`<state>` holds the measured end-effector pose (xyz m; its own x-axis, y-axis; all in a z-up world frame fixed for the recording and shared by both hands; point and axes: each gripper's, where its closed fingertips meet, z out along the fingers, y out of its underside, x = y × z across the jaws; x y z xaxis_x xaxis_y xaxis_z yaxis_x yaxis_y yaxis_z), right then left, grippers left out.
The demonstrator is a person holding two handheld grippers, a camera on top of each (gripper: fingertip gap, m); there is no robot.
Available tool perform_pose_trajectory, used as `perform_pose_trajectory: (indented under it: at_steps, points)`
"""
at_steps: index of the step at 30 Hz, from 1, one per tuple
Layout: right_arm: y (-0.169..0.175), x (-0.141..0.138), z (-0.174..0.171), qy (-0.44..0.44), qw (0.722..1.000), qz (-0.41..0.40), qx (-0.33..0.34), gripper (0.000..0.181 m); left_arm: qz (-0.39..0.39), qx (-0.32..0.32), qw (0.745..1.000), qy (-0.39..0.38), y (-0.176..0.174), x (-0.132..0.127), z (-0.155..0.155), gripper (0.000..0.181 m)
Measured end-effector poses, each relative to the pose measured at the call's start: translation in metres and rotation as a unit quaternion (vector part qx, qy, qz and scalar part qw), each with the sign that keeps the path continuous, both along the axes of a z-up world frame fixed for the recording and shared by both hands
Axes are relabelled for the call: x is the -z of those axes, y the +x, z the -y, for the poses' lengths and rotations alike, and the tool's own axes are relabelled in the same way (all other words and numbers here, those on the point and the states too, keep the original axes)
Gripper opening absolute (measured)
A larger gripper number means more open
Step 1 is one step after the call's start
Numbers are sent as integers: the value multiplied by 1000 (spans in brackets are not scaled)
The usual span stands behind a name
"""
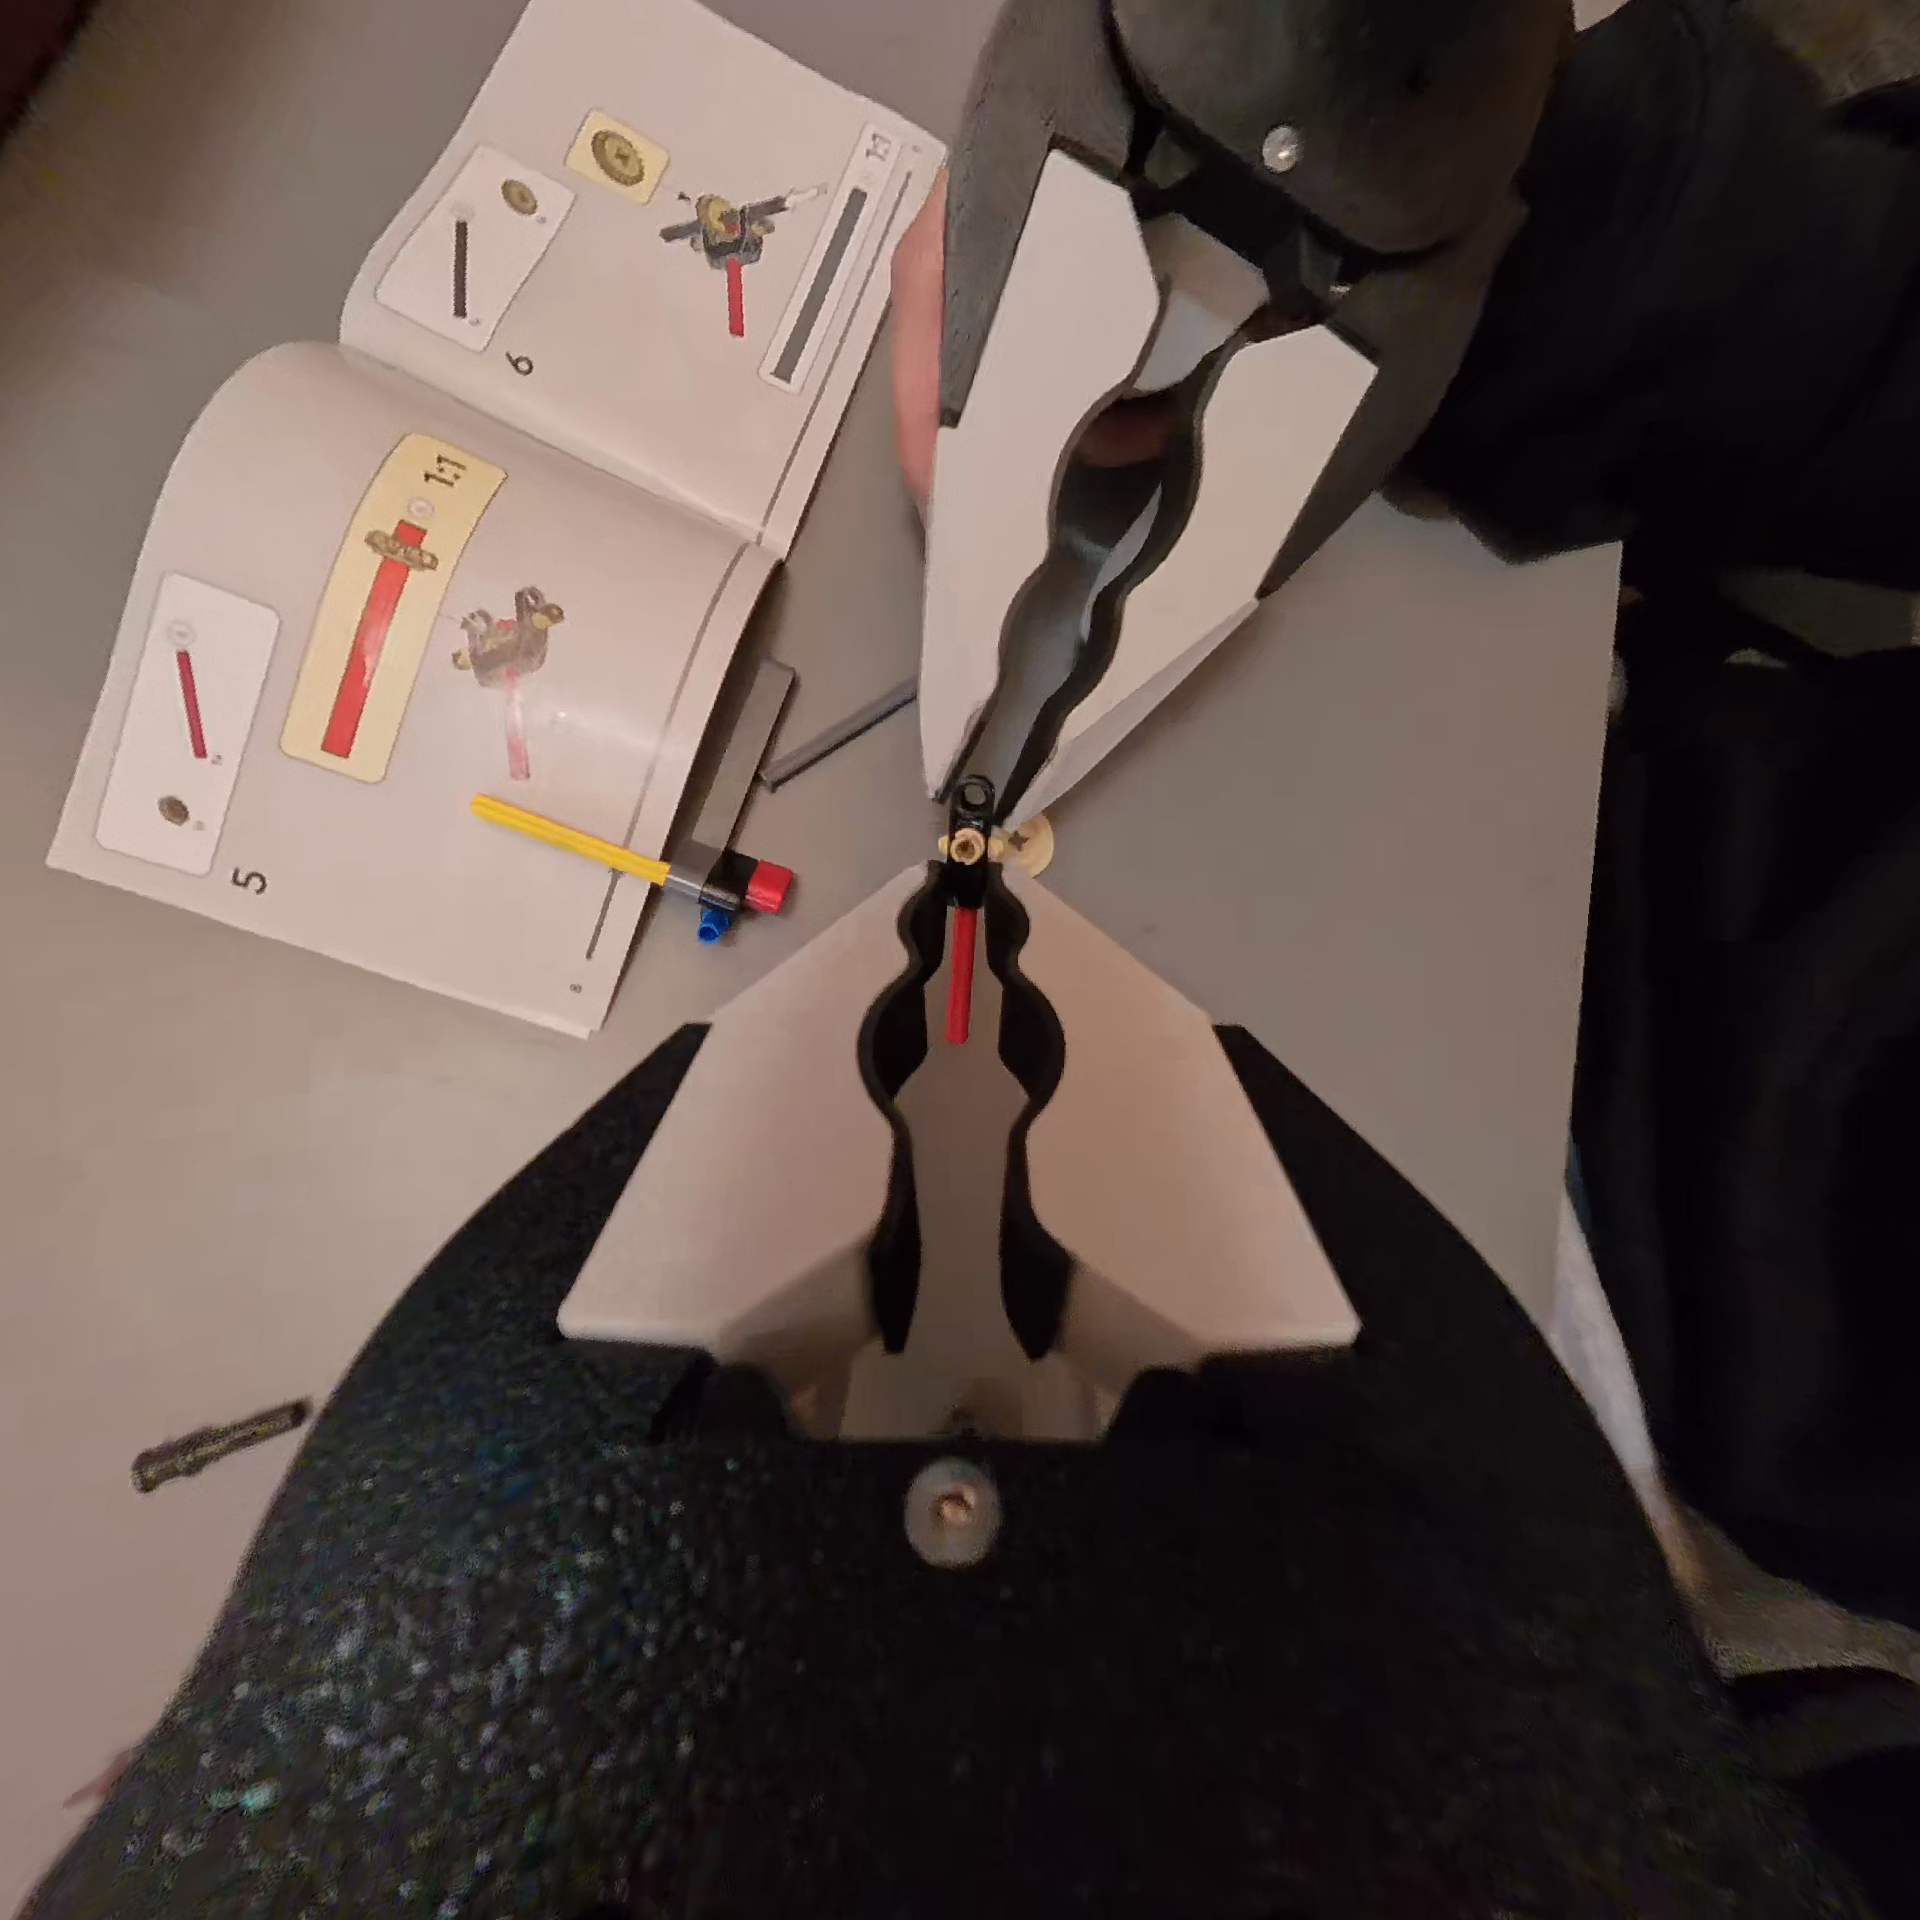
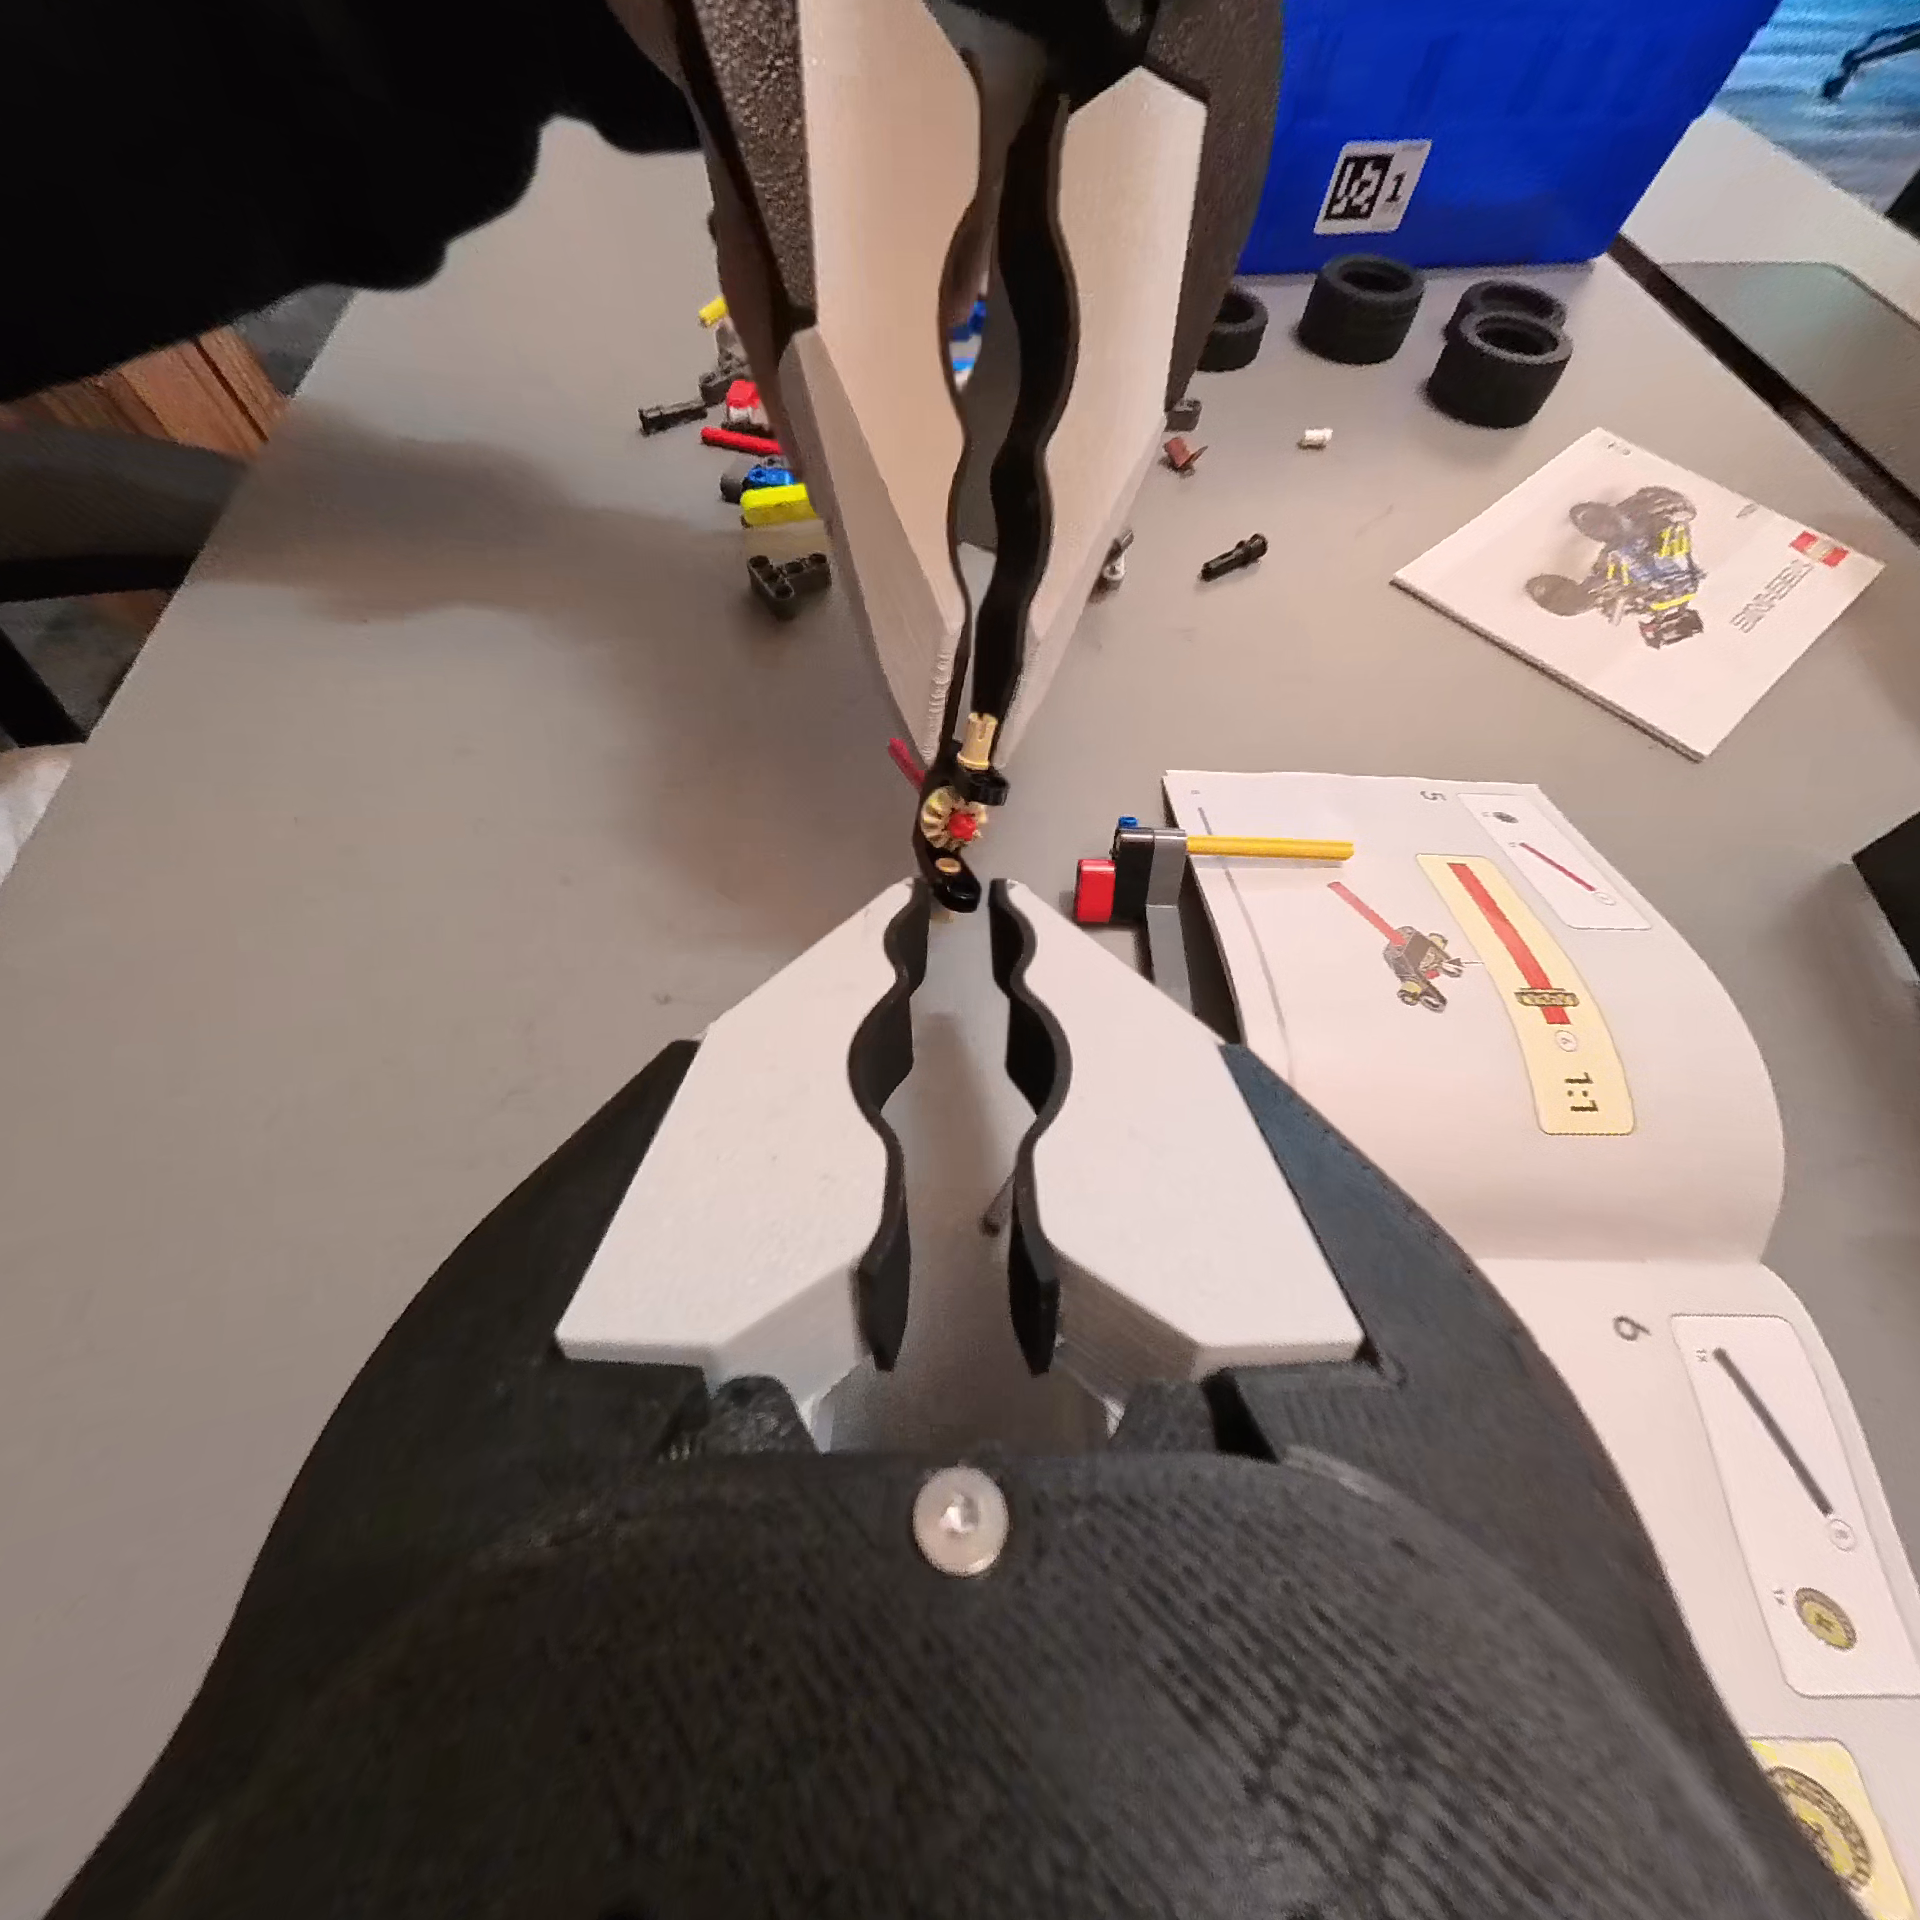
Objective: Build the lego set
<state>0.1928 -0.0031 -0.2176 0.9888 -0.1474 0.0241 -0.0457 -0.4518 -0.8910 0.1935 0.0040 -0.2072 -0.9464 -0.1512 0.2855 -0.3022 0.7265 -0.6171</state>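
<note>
A small lego assembly (image 1: 966, 862) of a black curved liftarm, a tan gear, a tan pin and a red axle (image 1: 960, 977) hangs above the grey table (image 1: 1299, 935). My left gripper (image 1: 966, 883) is shut on it, with the red axle running back between its fingers. My right gripper (image 1: 982, 800) comes in from the opposite side, tip to tip with the left one. In the right wrist view the assembly (image 2: 954, 826) shows its gear with a red centre. My right gripper (image 2: 954, 894) is closed on the liftarm's lower end, and my left gripper (image 2: 977, 727) holds the tan pin end.
An open instruction booklet (image 1: 416, 644) (image 2: 1455, 1039) lies beside the grippers, with a yellow-axle sub-assembly (image 1: 717, 878) (image 2: 1143, 862) on its edge. Loose parts (image 2: 769, 488), black tyres (image 2: 1496, 364), a blue bin (image 2: 1455, 125) and a second booklet (image 2: 1631, 592) lie farther back.
</note>
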Motion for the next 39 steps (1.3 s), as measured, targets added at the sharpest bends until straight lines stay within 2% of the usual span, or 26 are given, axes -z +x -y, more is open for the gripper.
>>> perform_pose_trajectory:
  at_steps: [1,11,17,21,27,31,39]
  points:
    - [0,-2,0,6,1000,-1,-1,9,-5,-4,1000,10,1,0,0,5]
    - [-5,-4,-1,10,1000,13,-17,1,16,19,999,33,0,1,2,5]
    - [-10,11,18,-53,998,-9,-24,28,32,29,998,42,-1,7,-9,4]
    - [-19,31,16,-109,993,-7,-44,34,36,35,997,51,-2,9,-12,4]
    - [-18,38,13,-120,992,-4,-44,29,54,49,995,68,-3,13,-10,4]
    - [-23,38,12,-120,991,-5,-57,17,71,65,990,106,-6,20,-11,4]
    - [-19,35,12,-115,992,13,-55,16,82,84,983,143,-10,24,-9,4]
